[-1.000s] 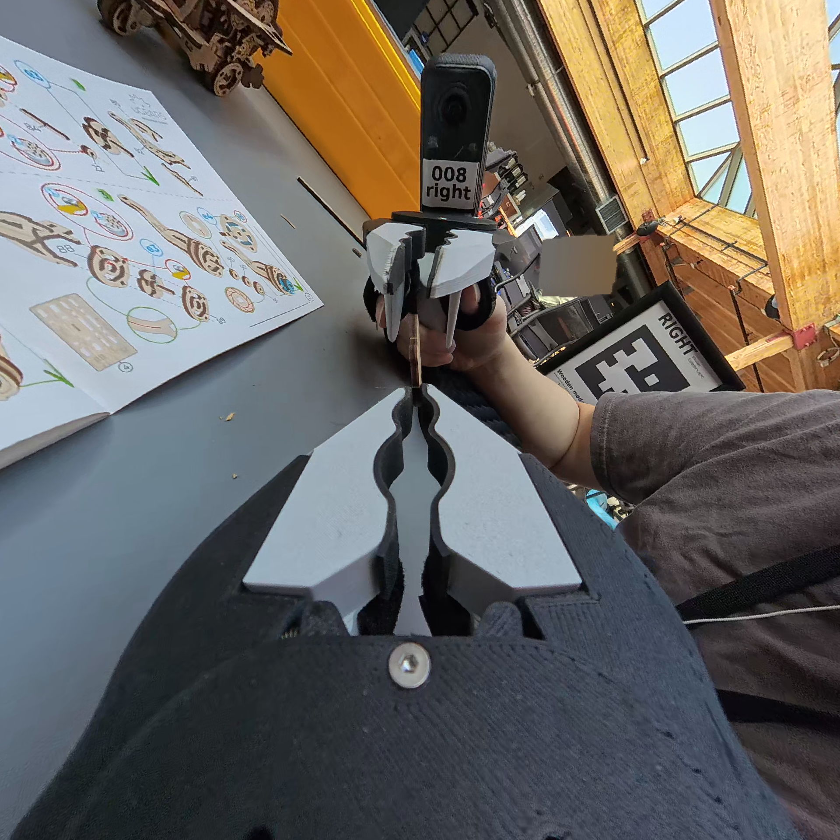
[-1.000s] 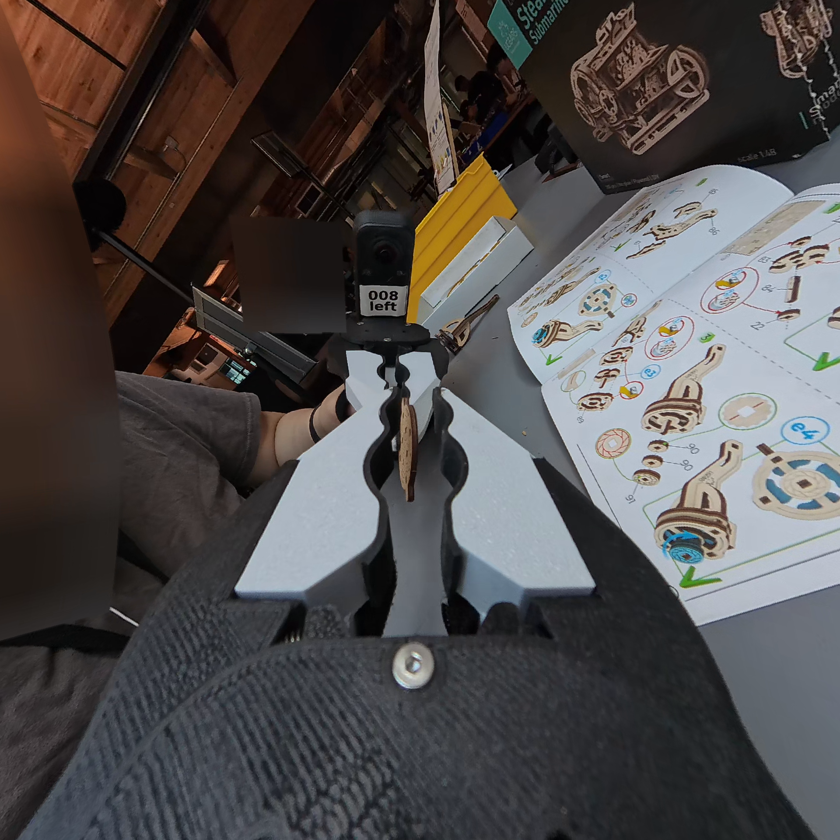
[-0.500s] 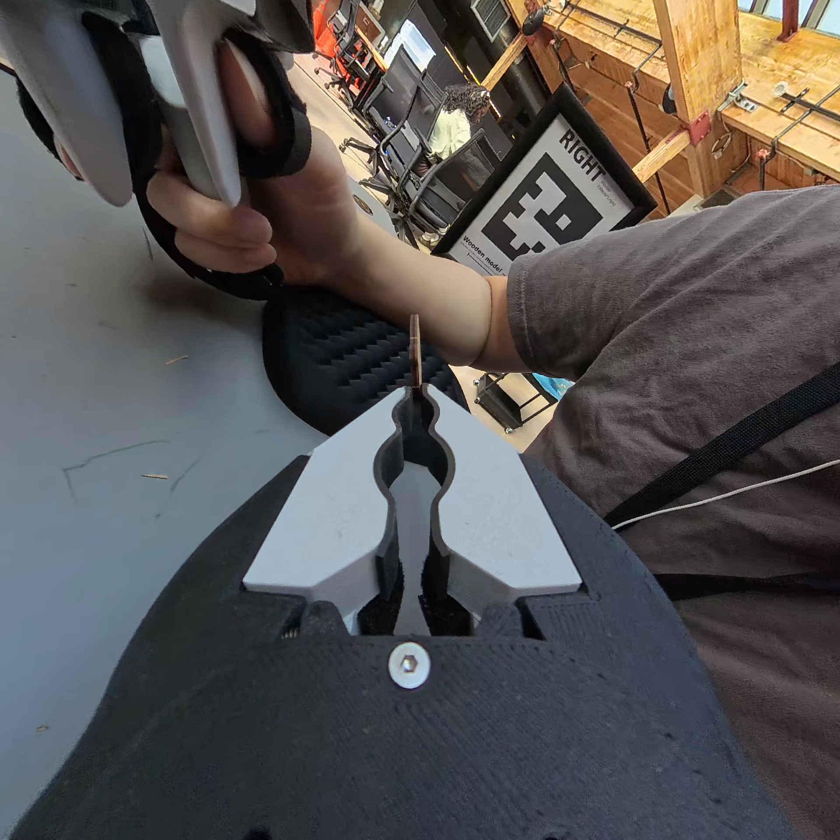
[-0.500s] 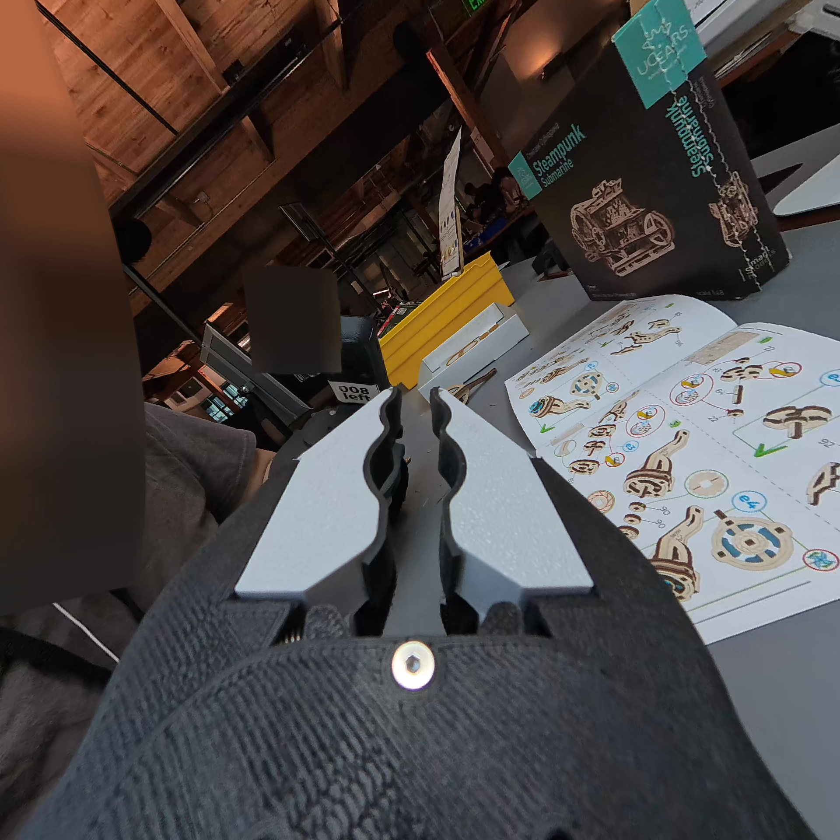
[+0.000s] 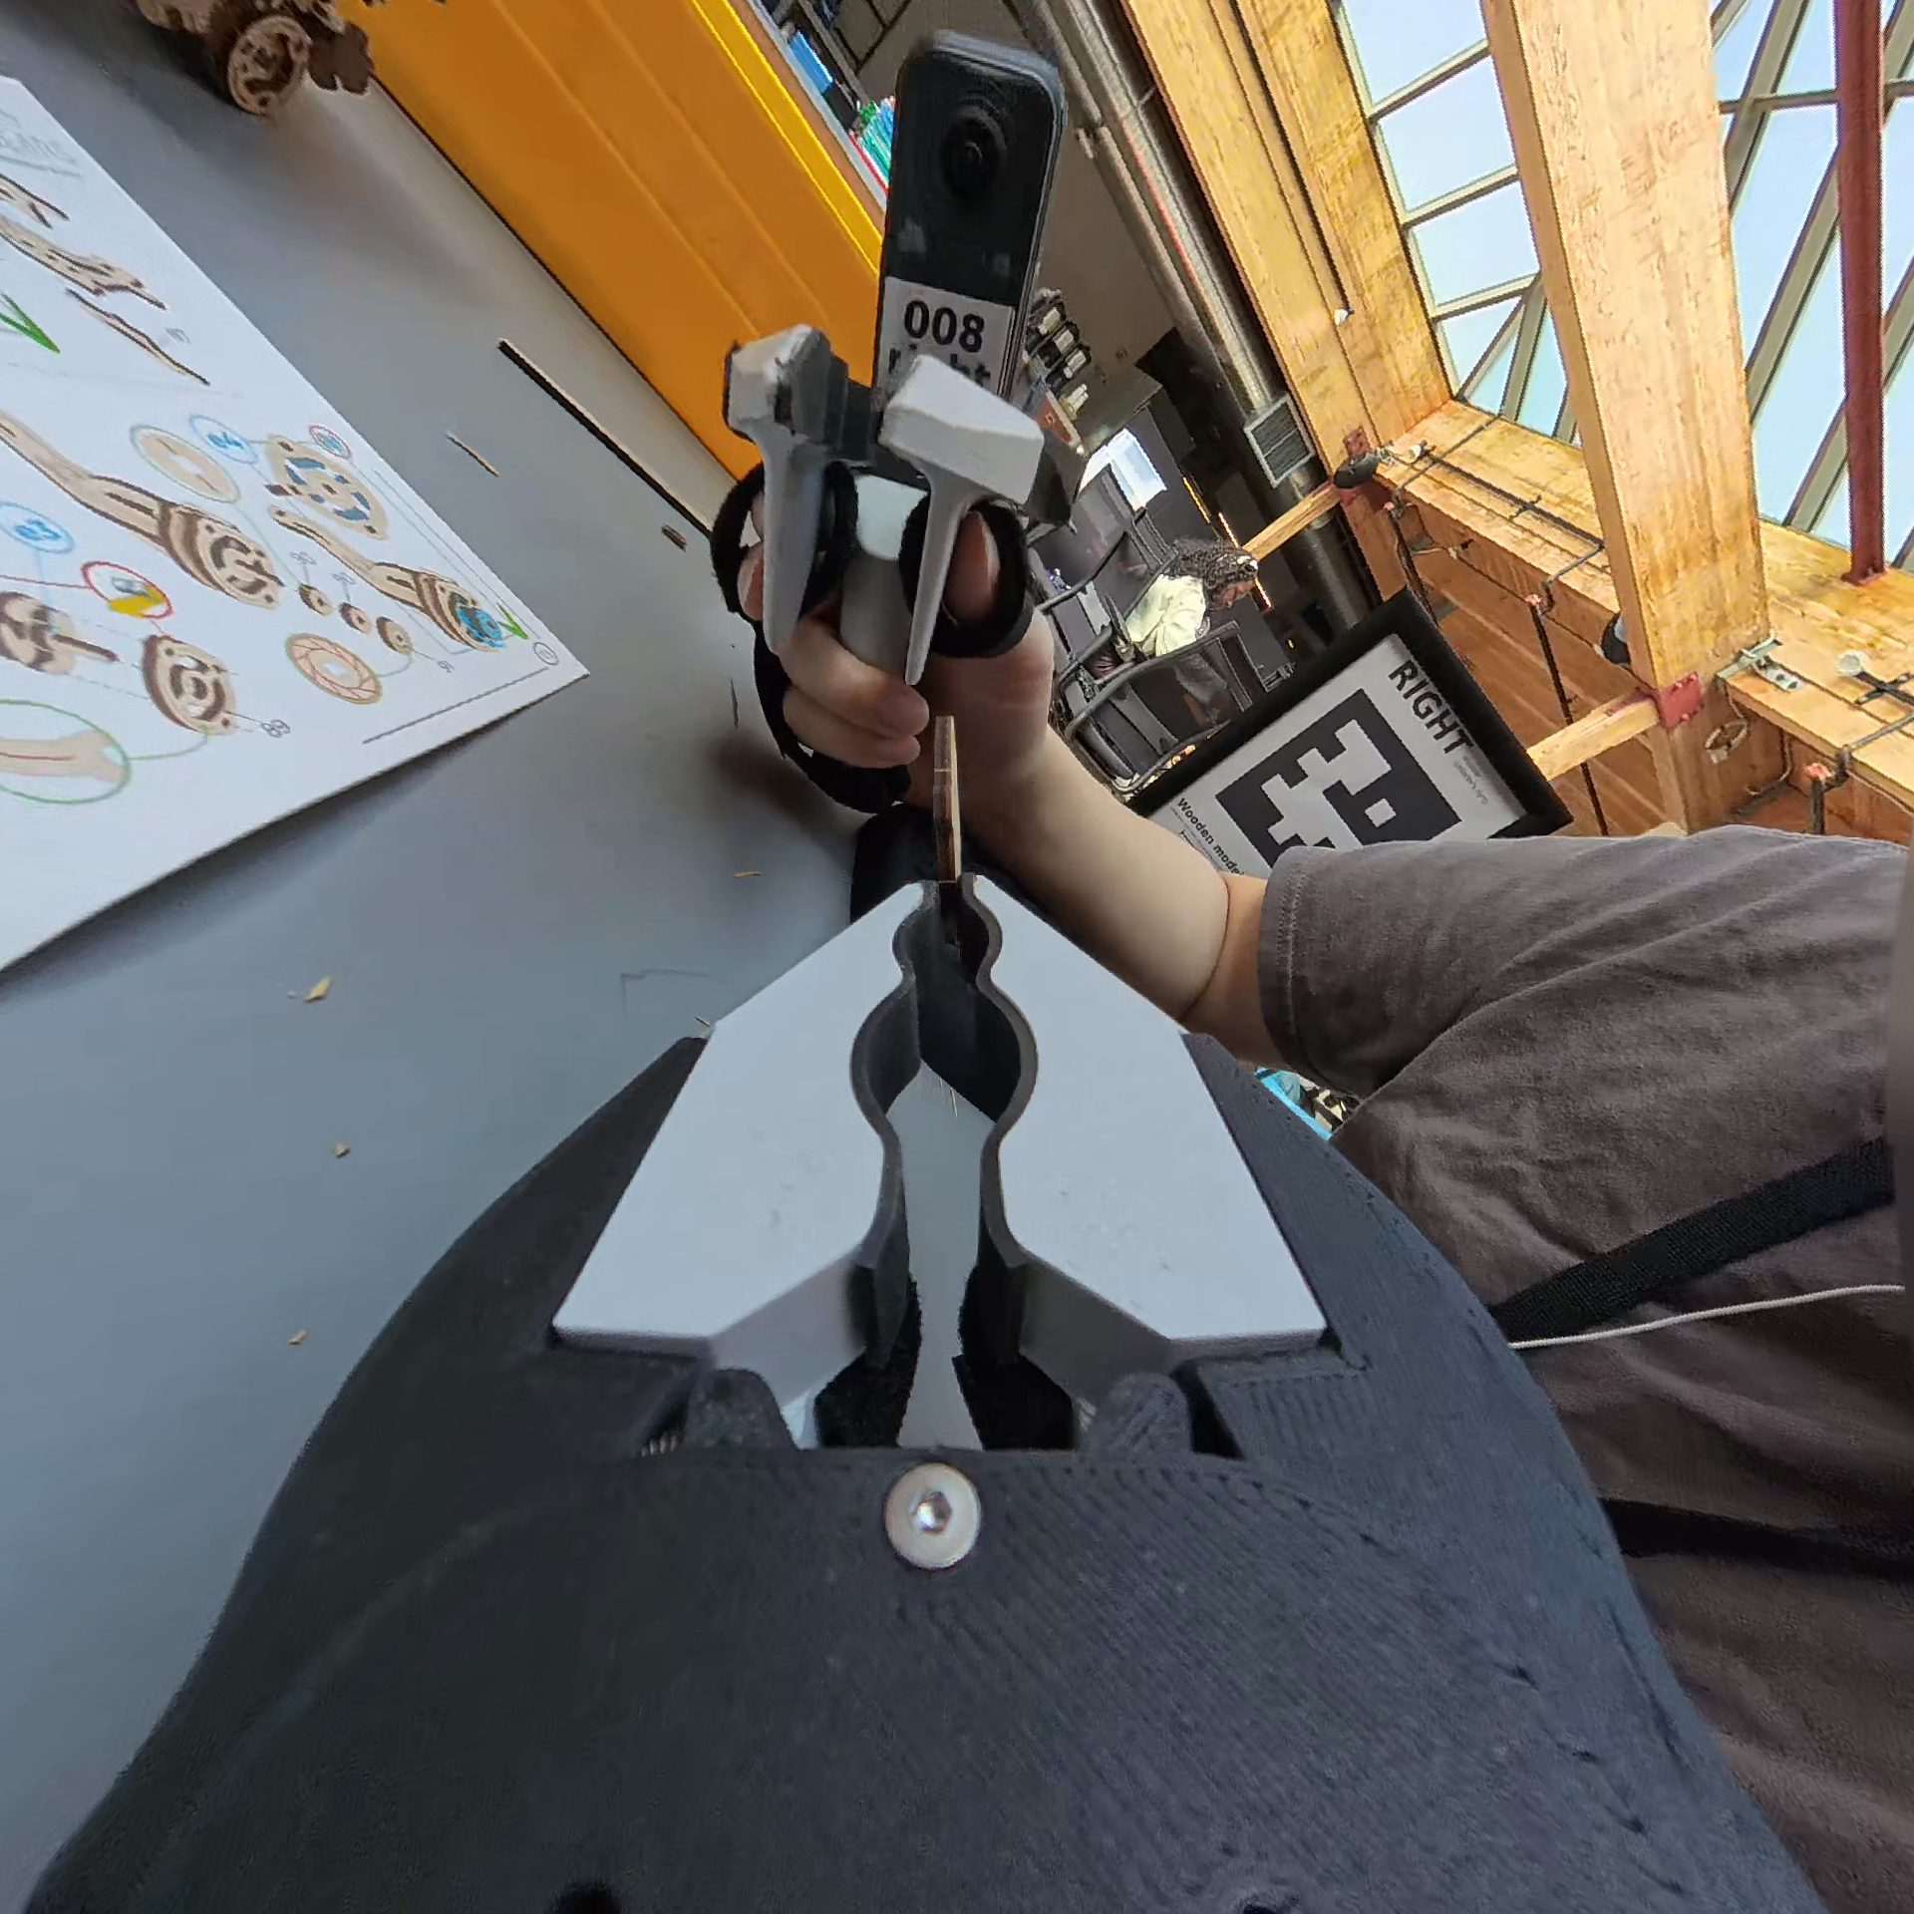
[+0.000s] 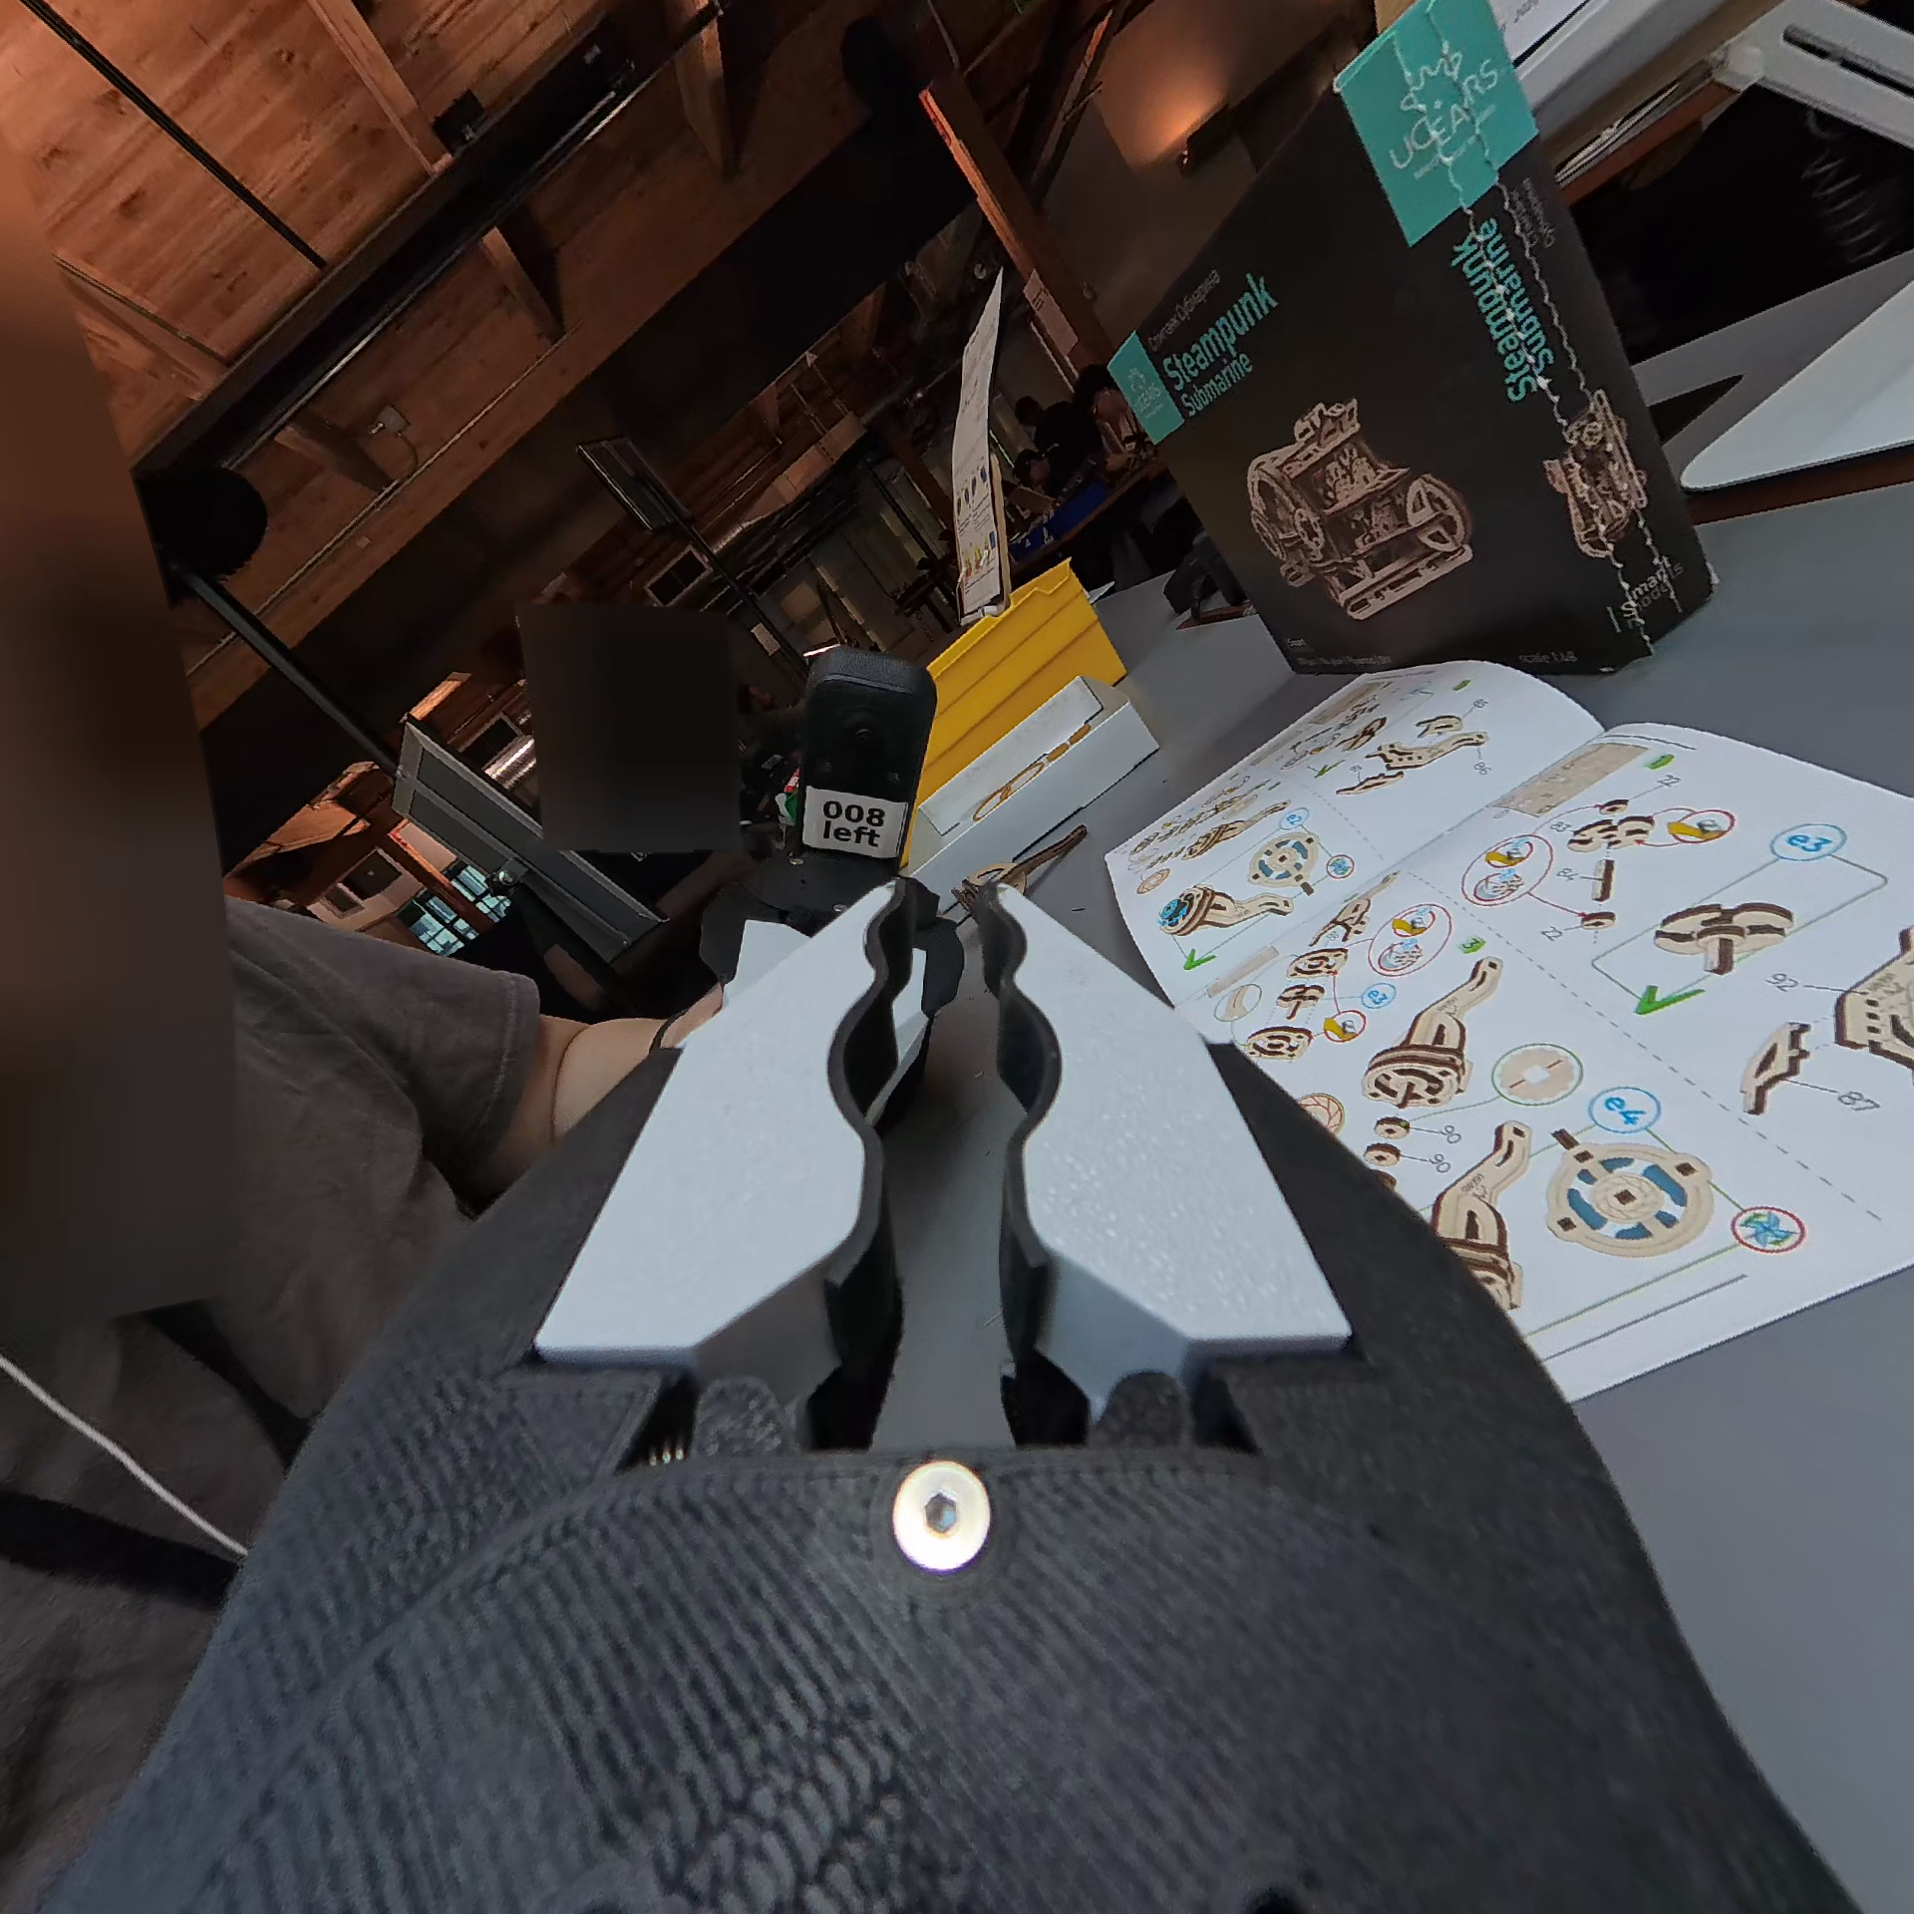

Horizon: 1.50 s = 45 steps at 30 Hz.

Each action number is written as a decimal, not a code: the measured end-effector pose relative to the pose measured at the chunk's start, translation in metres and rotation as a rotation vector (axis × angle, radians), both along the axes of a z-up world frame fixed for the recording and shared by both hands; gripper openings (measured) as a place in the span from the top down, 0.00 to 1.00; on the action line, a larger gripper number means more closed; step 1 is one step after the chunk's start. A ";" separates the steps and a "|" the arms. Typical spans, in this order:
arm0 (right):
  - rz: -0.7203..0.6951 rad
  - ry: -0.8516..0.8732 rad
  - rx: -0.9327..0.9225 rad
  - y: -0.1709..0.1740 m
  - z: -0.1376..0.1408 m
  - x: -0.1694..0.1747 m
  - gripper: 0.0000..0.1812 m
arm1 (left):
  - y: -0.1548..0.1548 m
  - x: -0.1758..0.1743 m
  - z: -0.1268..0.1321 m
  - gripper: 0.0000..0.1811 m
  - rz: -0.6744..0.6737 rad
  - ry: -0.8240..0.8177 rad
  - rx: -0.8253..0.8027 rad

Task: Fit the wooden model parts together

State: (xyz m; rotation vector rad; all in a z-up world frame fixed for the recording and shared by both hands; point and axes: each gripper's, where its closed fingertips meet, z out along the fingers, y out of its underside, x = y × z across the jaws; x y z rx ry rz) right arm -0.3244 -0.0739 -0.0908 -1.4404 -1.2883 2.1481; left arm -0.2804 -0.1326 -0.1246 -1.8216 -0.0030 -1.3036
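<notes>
In the left wrist view my left gripper (image 5: pixel 945 889) is shut on a thin wooden model part (image 5: pixel 945 798), seen edge-on and sticking out past the tips. My right gripper (image 5: pixel 847 647), held in a hand, hangs just beyond and above that part with its jaws apart and empty. In the right wrist view the right gripper (image 6: pixel 948 903) is open with nothing between its fingers (image 6: pixel 1119 1139). The left gripper (image 6: pixel 818 932) shows just behind its tips. A loose wooden piece (image 6: pixel 1020 868) lies on the grey table (image 6: pixel 1761 1502) beyond.
An open instruction booklet (image 5: pixel 207 580) (image 6: pixel 1554 984) lies on the table. A dark model box (image 6: pixel 1429 414) stands behind it. There are a yellow bin (image 6: pixel 1025 642), a white tray (image 6: pixel 1036 766), an assembled wooden model (image 5: pixel 259 52) and a framed marker sign (image 5: pixel 1357 766). A person's arm and torso are to one side. The grippers' ends are close to 8 centimetres from one another.
A second ago the right jaws stood around the wooden part. They have drawn back and opened wider. The left gripper swung away and back, keeping hold of the part.
</notes>
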 end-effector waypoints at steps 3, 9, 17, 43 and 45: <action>-0.023 -0.011 0.030 0.002 -0.004 -0.001 0.94 | 0.003 -0.014 0.004 1.00 0.056 0.011 0.030; -0.119 0.021 0.168 0.005 0.000 -0.002 0.93 | 0.007 -0.033 0.009 1.00 0.134 0.032 0.061; -0.323 0.174 0.510 0.008 0.021 0.002 0.88 | 0.009 -0.055 0.013 1.00 0.214 0.079 0.097; -0.382 0.300 0.889 -0.014 0.023 0.000 0.79 | 0.010 -0.069 0.012 1.00 0.260 0.137 0.115; -0.377 0.295 0.884 -0.014 0.022 0.000 0.79 | 0.010 -0.069 0.012 1.00 0.260 0.139 0.115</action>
